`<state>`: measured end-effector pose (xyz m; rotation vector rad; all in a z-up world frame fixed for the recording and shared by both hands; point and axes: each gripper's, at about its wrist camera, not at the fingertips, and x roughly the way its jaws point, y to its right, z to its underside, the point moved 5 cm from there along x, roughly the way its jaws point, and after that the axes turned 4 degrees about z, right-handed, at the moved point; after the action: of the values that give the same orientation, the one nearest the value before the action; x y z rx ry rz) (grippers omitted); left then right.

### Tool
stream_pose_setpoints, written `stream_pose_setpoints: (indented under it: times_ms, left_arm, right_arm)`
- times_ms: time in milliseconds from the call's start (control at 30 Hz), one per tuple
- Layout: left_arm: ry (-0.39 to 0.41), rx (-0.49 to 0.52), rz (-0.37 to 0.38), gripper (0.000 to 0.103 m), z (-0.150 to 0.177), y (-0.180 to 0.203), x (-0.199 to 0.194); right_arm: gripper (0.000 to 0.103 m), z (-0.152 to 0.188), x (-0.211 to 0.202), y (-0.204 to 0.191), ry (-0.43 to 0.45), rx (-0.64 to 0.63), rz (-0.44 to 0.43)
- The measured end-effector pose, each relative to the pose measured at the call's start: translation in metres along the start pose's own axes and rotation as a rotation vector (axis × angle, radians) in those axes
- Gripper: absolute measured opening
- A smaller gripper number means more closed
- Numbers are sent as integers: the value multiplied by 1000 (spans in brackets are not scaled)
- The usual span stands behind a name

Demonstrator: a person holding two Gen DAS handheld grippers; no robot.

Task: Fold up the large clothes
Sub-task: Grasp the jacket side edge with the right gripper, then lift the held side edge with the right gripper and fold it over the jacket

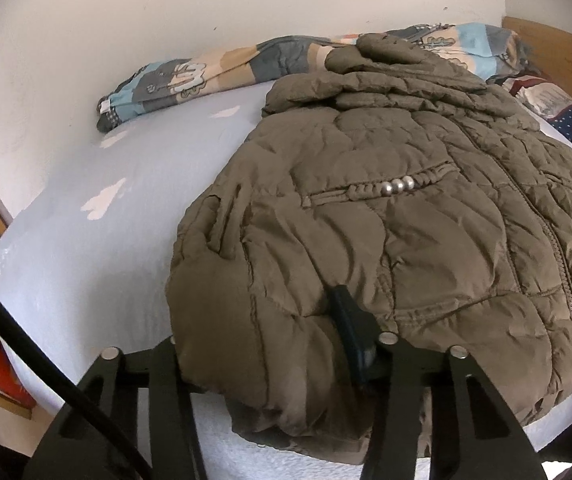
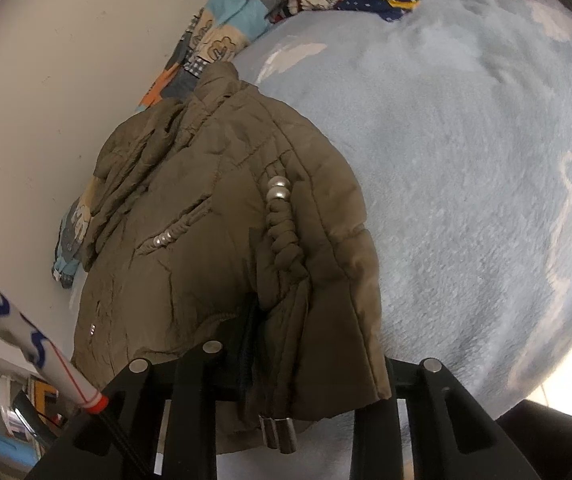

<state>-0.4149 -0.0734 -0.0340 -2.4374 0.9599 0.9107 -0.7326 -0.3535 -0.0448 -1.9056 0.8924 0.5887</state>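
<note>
Where the left wrist camera looked along its fingers, an olive quilted jacket (image 1: 426, 208) lay spread on a pale blue bed (image 1: 98, 248), its zip running up the middle and small metal beads on the pocket trims. The left gripper (image 1: 286, 332) had the jacket's near hem bunched between its fingers: one dark finger (image 1: 350, 320) pressed into the cloth, the other hidden beneath it, so the gap stood narrow around the padding. A patterned duvet (image 1: 190, 76) lay rolled along the white wall (image 1: 166, 8) behind.

In the right wrist view, the same jacket (image 2: 206, 220) hung in folds toward the camera, its hem and a braided cord with metal ends caught between the fingers of the right gripper (image 2: 286, 364), closed narrowly on the fabric. The bed (image 2: 466, 160) spread out to the right, with the patterned bedding (image 2: 238, 8) at its far end. No containers showed in either view.
</note>
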Motion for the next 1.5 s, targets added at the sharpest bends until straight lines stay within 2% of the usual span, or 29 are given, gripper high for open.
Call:
stream_pose_setpoints:
  times_ms: [133,333,600,1033,1500]
  left_arm:
    - [21,-12,20,36,-3,-2,-5]
    - [43,-15,33,31,-6,-3,-12]
    - [58,-24,40,30,-9,-3,-18]
    - [92,-16,41,29,-12,-1,-31]
    - [121,-27,79,28,-18,-10,-57]
  right_arm:
    - [20,-1,-4,-3,16,-16,-10]
    - [16,-2,-15,-8,56,-47,-22]
    - [14,-4,-30,-22,114,-129,-4]
    - [13,-6,-48,-34,160,-183,5]
    - [12,-5,-74,-38,186,-176,-19]
